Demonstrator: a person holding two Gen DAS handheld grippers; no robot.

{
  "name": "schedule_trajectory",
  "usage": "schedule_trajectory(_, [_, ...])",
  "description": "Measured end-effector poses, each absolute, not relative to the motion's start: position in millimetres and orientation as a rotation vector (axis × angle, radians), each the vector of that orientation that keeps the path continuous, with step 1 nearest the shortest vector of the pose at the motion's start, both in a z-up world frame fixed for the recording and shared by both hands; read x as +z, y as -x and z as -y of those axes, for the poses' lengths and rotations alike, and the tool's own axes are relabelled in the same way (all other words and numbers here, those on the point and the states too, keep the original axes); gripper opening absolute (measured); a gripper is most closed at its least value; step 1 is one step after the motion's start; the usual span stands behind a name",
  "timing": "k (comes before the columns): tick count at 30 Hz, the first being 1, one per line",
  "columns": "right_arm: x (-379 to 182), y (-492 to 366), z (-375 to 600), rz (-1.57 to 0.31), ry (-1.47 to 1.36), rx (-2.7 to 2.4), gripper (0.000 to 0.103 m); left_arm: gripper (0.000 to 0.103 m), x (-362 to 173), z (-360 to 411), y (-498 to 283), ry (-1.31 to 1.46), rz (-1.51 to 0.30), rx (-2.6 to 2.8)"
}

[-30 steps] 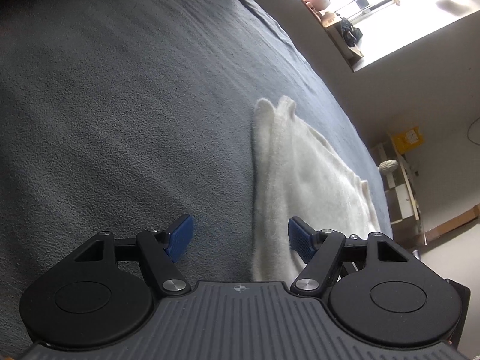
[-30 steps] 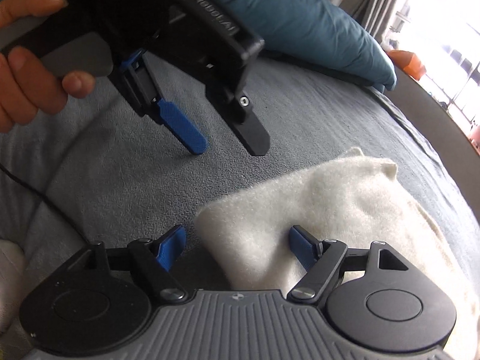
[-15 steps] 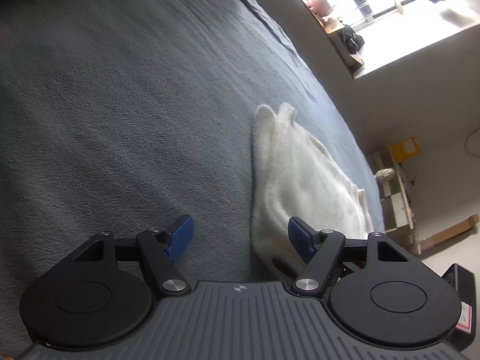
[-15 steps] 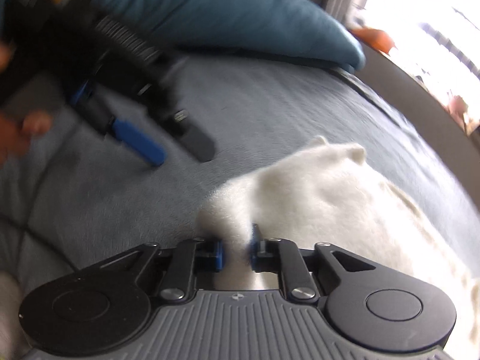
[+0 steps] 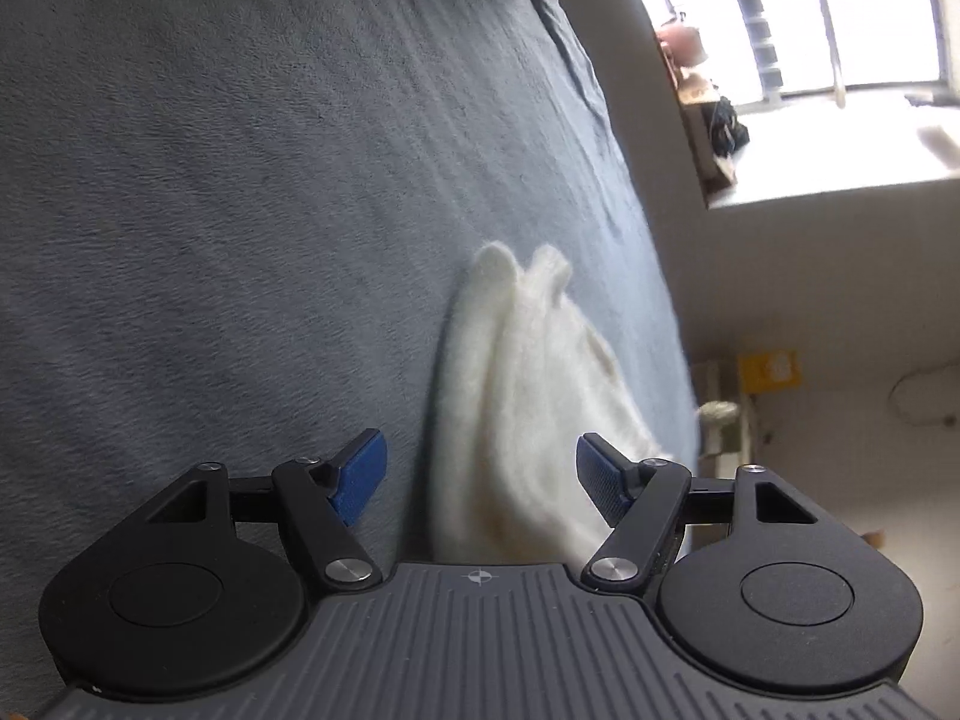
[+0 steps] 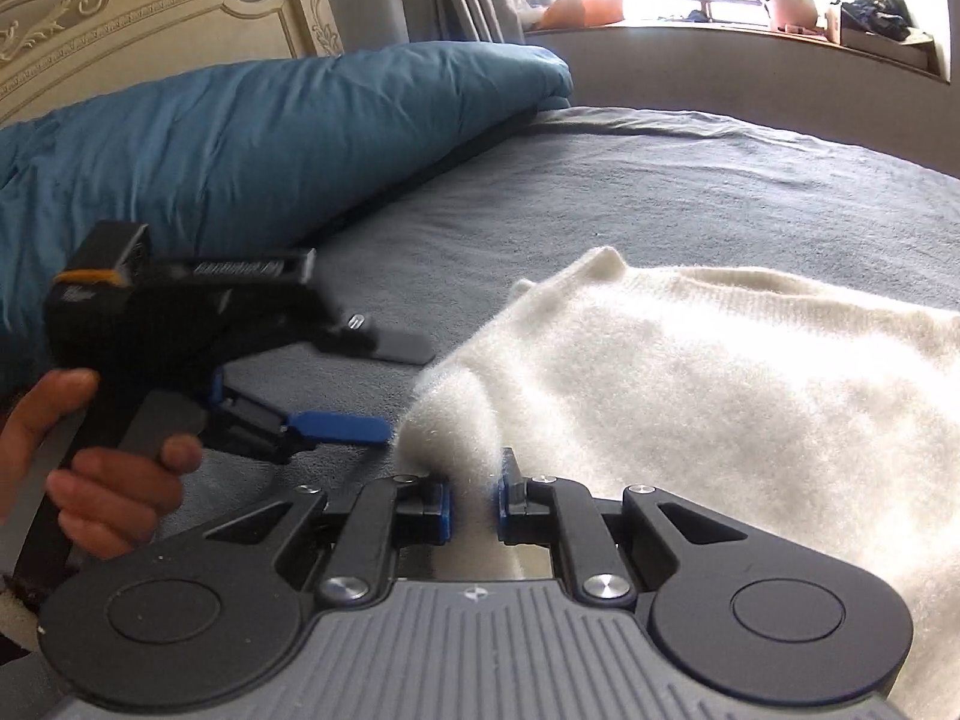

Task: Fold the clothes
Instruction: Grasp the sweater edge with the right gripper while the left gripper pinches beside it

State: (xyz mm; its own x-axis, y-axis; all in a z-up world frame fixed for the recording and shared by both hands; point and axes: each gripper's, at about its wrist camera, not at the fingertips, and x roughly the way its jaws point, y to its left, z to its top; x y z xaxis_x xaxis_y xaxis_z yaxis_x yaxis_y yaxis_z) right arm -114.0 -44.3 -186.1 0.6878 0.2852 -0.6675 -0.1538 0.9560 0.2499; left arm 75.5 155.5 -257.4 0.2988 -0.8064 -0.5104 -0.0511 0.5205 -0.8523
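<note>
A fluffy white garment (image 6: 690,384) lies folded on a grey bed cover (image 6: 630,198). My right gripper (image 6: 474,501) is shut on its near corner, which bunches up between the blue pads and lifts off the bed. My left gripper (image 5: 480,480) stands open, and the white garment (image 5: 522,420) lies between and beyond its fingers, with neither pad pressing on it. In the right wrist view the left gripper (image 6: 384,390) is seen from the side, held by a hand (image 6: 102,468), its fingers wide apart just left of the lifted corner.
A blue duvet (image 6: 240,138) is piled at the head of the bed under a cream headboard (image 6: 138,18). The bed's far edge runs along a wall below a barred window (image 5: 810,30). A small shelf (image 5: 738,414) stands beyond the bed's corner.
My right gripper has shut on the garment's corner, rolled and lifted it. My left gripper has stayed open and swung in toward that corner, so the garment now sits between its fingers.
</note>
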Motion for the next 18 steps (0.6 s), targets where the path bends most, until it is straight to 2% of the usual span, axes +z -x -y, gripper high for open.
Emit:
schedule_trajectory(5, [-188,98,66,-0.78,-0.301,0.235,0.013,0.07,-259,-142,-89,0.867,-1.188,-0.623])
schedule_trajectory(18, [-182,95,70,-0.763,-0.318,0.245,0.013,0.072,-275,-118,-110,0.88,-1.232,-0.691])
